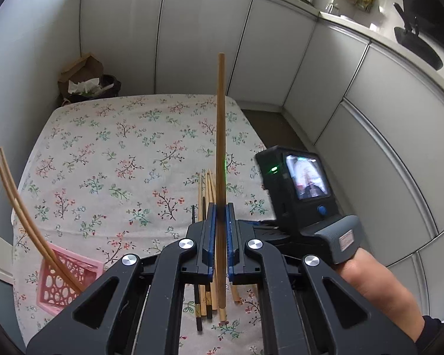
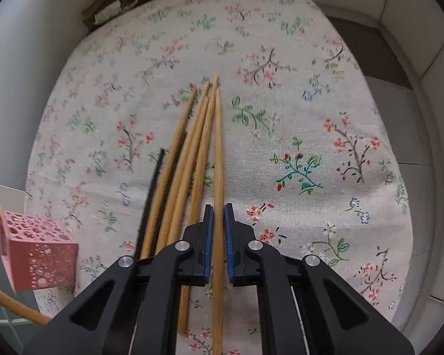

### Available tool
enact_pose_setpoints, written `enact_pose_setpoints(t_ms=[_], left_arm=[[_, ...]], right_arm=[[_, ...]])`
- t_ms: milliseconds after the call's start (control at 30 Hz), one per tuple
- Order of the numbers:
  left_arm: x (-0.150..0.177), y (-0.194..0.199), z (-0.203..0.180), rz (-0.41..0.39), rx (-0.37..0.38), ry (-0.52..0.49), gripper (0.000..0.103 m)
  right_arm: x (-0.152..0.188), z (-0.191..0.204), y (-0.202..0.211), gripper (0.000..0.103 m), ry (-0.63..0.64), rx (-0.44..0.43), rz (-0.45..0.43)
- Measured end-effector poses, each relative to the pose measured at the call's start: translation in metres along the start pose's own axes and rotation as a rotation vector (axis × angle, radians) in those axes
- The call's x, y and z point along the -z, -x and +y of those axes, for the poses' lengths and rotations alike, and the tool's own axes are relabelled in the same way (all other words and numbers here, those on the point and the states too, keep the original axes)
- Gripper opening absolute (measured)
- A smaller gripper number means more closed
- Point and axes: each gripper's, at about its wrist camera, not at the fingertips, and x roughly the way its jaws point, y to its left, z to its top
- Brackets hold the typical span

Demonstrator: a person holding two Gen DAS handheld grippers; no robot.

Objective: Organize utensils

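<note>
My left gripper [image 1: 221,207] is shut on a wooden chopstick [image 1: 221,136] and holds it raised, pointing forward above the table. A pile of wooden and black chopsticks [image 1: 206,189] lies on the floral cloth beneath it. A pink perforated holder [image 1: 62,284] at lower left has two wooden chopsticks [image 1: 17,195] leaning out. In the right wrist view my right gripper [image 2: 218,207] has its blue pads on either side of the rightmost wooden chopstick [image 2: 218,153] in the pile [image 2: 186,159], closed around it. The pink holder also shows in the right wrist view [image 2: 37,251] at left.
The table carries a floral tablecloth [image 1: 118,148]. The right gripper's body with its small screen [image 1: 306,177] is just right of the left gripper. White cabinets [image 1: 210,35] ring the table. A brown paper bag [image 1: 83,77] stands on the floor at the far left corner.
</note>
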Motion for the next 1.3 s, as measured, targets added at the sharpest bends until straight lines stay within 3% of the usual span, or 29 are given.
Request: enact_pose_setpoints(t_ms=[300,600,867,1067,1133,1200,1233,1267,1300], left_arm=[[-0.008,0.042,0.021,-0.085,0.017,0.034,0.004],[-0.009,0.070,0.039,-0.157,0.010,0.037,0.000],[-0.003,0.046,0.040,-0.049,0.068,0.071,0.000],[-0.009,0.045,0.044,-0.025,0.063,0.124,0.002],[-0.010,0.049,0.050,-0.023,0.062,0.144,0.011],[-0.009,0.053,0.058,-0.021,0.047,0.191,0.035],[-0.008,0.054,0.062,-0.018,0.036,0.227,0.062],[-0.005,0.054,0.065,-0.018,0.019,0.276,0.082],[-0.001,0.051,0.065,-0.021,-0.008,0.339,0.084]], right_arm=[[-0.008,-0.008,0.063,0.007,-0.063,-0.091,-0.197],[-0.002,0.001,0.117,0.007,-0.038,-0.187,-0.350],[0.006,0.005,0.104,0.008,-0.018,-0.172,-0.298],[0.004,-0.003,0.101,0.008,-0.023,-0.175,-0.288],[0.004,-0.005,0.100,0.008,-0.018,-0.173,-0.282],[0.004,-0.007,0.099,0.008,-0.022,-0.166,-0.278],[0.004,-0.009,0.099,0.008,-0.029,-0.167,-0.276],[0.003,-0.012,0.099,0.008,-0.039,-0.171,-0.277],[0.002,-0.014,0.100,0.008,-0.049,-0.178,-0.279]])
